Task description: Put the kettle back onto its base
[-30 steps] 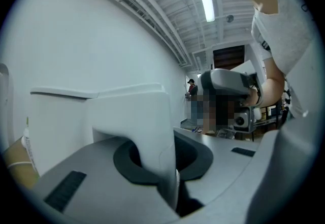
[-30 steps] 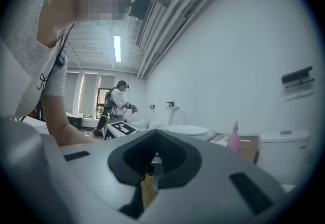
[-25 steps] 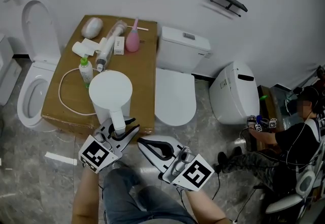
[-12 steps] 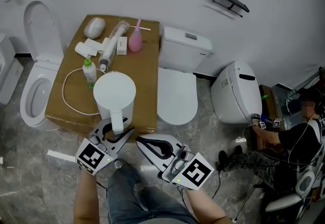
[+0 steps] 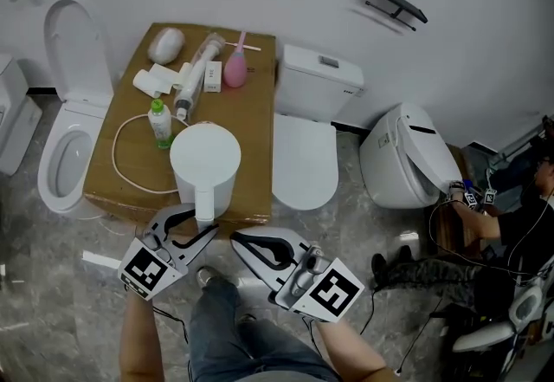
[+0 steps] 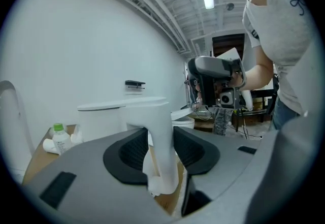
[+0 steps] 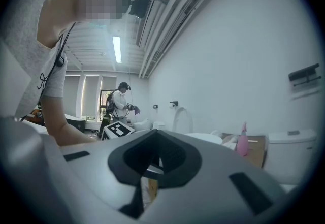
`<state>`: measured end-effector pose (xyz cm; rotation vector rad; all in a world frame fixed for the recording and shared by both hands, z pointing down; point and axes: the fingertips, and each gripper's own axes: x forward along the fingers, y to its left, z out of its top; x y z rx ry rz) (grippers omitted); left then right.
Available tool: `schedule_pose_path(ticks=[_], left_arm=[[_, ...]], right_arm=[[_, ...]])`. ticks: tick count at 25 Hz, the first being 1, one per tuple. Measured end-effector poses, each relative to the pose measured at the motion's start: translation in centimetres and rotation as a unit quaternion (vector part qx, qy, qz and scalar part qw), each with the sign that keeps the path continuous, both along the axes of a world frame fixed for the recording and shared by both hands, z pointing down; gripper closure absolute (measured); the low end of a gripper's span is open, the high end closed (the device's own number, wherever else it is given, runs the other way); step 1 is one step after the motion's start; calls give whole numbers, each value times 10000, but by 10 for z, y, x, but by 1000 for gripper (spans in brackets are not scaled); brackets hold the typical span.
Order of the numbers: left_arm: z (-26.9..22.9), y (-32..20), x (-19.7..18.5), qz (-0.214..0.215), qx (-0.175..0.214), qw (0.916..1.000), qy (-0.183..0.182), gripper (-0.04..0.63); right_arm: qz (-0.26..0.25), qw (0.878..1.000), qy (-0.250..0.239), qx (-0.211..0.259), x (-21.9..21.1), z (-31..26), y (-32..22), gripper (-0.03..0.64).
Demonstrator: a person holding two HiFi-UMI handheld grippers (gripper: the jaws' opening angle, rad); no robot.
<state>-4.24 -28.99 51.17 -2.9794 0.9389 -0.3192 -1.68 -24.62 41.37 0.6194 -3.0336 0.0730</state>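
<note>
**Kettle down on bench, left grip released**

The kettle [image 5: 205, 155] is stood upright at the near edge of the cardboard bench [image 5: 251, 125], with its handle [image 5: 205, 198] turned to the near side. The base is hidden under the body. A white cord [image 5: 114, 155] is looped over the bench from the left and is lost under the kettle, so the kettle is judged to be seated on the base already. Proper seating can't be confirmed from above.

The left gripper [image 5: 197, 220] is held about level at the handle, just off the near edge. Its fingers [image 6: 129, 154] have just been opening and are spread wide. The handle is bracketed between them, but no pad is seen pressed on it, so nothing is gripped. Likely reason: the weight is carried by the base, so no grip is required.

The right gripper [image 5: 235, 239] is parked just right of the left one. Its fingers are brought together on nothing. It is kept clear of the kettle, presumably because one hand is enough for this job.

A green-capped bottle [image 5: 158, 123] is stood near the kettle, to its far left, beside the cord loop. It could be knocked if the kettle is shifted. Other small items are grouped at the far end of the bench, well apart. A closed toilet [image 5: 305, 159] is sited right of the bench.
</note>
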Motion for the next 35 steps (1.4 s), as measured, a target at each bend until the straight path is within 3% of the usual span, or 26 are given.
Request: schedule_pose_path(ticks=[7, 8, 10, 12, 22, 28, 35], left_arm=[[-28, 16, -36, -537, 123, 9979, 339, 437], [-34, 20, -40, -611, 181, 9974, 333, 448], [-47, 28, -45, -773, 298, 9960, 339, 543], [-61, 37, -45, -861, 332, 9949, 413, 561], [-132, 101, -13, -944, 426, 9918, 744, 586], [-167, 149, 16, -925, 517, 9925, 604, 586], [-191, 173, 20, -882, 605, 9923, 624, 586]], right_arm=[[-114, 9999, -46, 19, -14, -10, 7, 609], [-145, 9999, -57, 25, -16, -13, 10, 609], [-204, 9997, -81, 54, -19, -20, 17, 609], [-252, 9996, -112, 103, -20, -29, 25, 609], [-263, 9984, -250, 426, 1, -68, 73, 609], [-346, 9976, -261, 532, 12, -81, 108, 609], [-337, 9972, -193, 638, 13, -92, 131, 609]])
